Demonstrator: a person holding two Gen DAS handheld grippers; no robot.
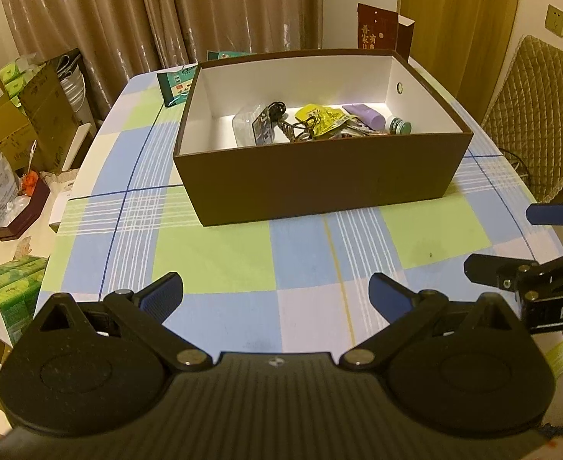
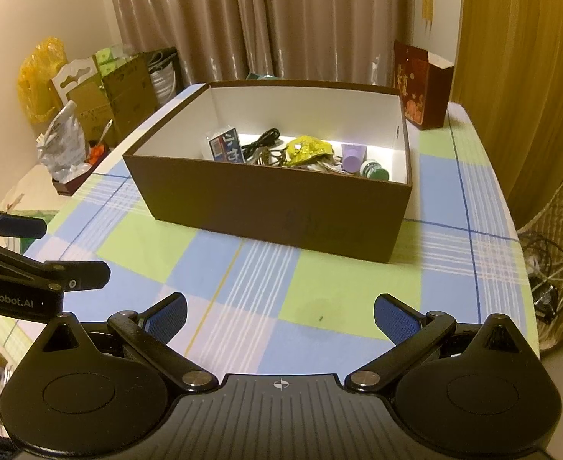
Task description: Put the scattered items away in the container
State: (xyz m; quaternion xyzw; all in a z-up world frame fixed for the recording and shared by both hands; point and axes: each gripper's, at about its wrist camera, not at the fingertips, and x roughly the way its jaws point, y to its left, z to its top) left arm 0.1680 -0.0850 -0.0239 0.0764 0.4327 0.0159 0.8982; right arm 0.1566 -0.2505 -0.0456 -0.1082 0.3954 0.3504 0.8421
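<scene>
A brown open box with a white inside stands on the checked tablecloth. In it lie a yellow packet, a purple tube, a green-capped bottle, a black cable and a clear blue-labelled packet. My left gripper hovers open and empty over the cloth in front of the box. My right gripper is open and empty too, just right of the left one.
A dark red carton stands behind the box at the right. Green packets lie at the box's far left corner. Cardboard boxes and bags crowd the left side off the table. A quilted chair stands right.
</scene>
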